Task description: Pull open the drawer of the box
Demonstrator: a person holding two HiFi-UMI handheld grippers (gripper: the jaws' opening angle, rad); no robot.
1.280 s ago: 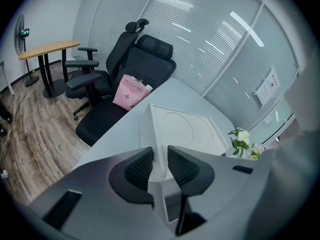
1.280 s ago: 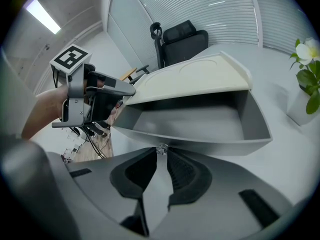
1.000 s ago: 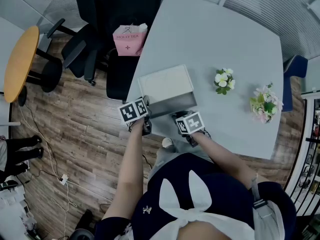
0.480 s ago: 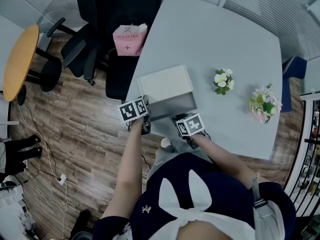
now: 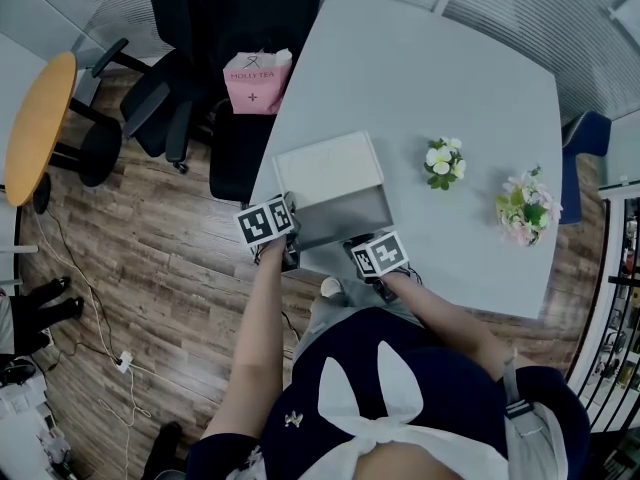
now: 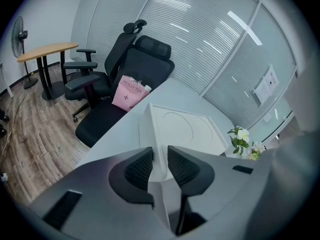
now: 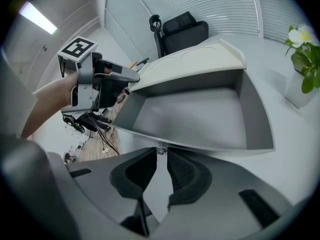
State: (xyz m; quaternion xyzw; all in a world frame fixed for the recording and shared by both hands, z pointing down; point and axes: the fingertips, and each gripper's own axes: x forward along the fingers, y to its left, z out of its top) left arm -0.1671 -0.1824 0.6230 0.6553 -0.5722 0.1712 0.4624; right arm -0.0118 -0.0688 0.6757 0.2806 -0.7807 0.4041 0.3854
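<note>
Between your right gripper's (image 7: 161, 156) closed jaws sits the drawer's (image 7: 190, 116) tiny knob (image 7: 160, 148); your left gripper (image 6: 160, 154) clamps the box (image 6: 185, 129) wall. Likely light, slippery: pull straight.

Pale grey table (image 5: 450, 58) bears a white box (image 5: 328, 173), drawer (image 5: 345, 213) out, a white posy (image 5: 444, 162) and a pinkish posy (image 5: 527, 208), perhaps potted

Box (image 5: 328, 168): 1. Drawer (image 5: 345, 213): 1. Grippers: 2 – left gripper (image 6: 160, 160), right gripper (image 7: 161, 165). Flower bunches (image 5: 443, 162) (image 5: 528, 208): 2. Pink bag (image 5: 257, 80): 1. Black chairs (image 5: 250, 18) (image 5: 160, 103): 2. Tables (image 5: 440, 58) (image 5: 38, 118): 2.
</note>
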